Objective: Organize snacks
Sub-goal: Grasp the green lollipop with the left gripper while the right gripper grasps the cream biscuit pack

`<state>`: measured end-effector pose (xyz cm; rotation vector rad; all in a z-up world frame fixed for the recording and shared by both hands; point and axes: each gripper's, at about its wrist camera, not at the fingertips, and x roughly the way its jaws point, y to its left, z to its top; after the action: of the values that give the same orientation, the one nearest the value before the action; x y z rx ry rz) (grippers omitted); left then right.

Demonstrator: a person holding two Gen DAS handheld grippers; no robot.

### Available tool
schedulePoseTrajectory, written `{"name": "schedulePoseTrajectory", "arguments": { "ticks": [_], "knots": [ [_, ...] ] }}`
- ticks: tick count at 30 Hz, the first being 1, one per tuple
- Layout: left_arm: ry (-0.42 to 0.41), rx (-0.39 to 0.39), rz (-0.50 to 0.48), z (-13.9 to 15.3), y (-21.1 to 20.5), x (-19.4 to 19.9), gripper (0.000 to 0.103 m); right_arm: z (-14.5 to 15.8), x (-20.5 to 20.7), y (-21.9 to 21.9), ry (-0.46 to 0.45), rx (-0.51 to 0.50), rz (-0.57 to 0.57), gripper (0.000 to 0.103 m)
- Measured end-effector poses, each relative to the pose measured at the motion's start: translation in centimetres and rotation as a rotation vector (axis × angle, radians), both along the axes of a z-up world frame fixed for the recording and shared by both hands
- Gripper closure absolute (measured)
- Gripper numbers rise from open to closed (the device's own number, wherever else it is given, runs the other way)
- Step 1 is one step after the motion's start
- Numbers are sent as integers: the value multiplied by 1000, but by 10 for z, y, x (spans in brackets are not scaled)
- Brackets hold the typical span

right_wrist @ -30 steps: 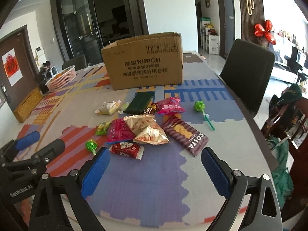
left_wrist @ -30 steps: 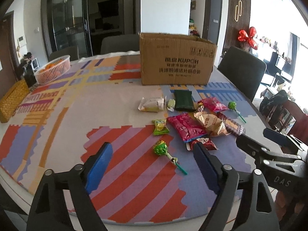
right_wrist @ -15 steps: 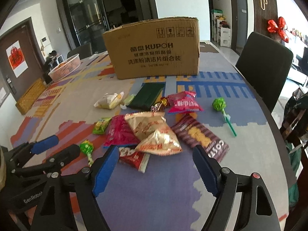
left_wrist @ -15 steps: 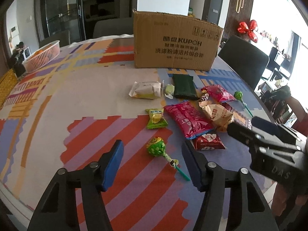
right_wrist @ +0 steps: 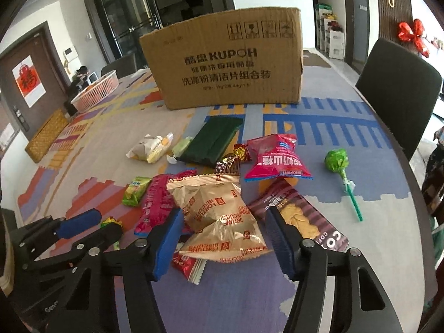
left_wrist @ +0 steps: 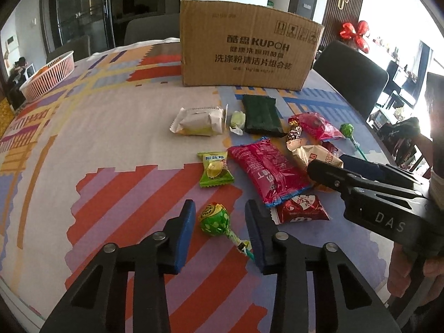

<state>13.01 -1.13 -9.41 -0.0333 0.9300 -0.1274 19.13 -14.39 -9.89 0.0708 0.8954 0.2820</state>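
The left gripper [left_wrist: 219,223] is closing its fingers around a green lollipop [left_wrist: 214,219], pads not yet touching. The right gripper [right_wrist: 222,238] is closing, half open, around a tan biscuit bag [right_wrist: 219,216], also untouched. Both snacks lie near on the patterned desk [left_wrist: 111,127]; a cardboard box [left_wrist: 247,52] stands far, chairs and glass doors beyond.

Both grippers come down closer to the snacks, jaws closing: the left gripper [left_wrist: 219,223] now straddles the lollipop [left_wrist: 214,219], the right gripper [right_wrist: 223,238] flanks the tan bag [right_wrist: 219,222], seemingly without contact yet
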Motion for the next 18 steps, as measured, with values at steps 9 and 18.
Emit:
{"name": "schedulePoseTrajectory", "arguments": {
  "ticks": [9, 18],
  "knots": [
    [12, -28, -6, -1, 1, 9, 81, -9, 8, 2, 48, 40, 22, 44],
    [14, -81, -29, 2, 4, 8, 88, -7, 3, 3, 40, 40, 34, 56]
  ]
}}
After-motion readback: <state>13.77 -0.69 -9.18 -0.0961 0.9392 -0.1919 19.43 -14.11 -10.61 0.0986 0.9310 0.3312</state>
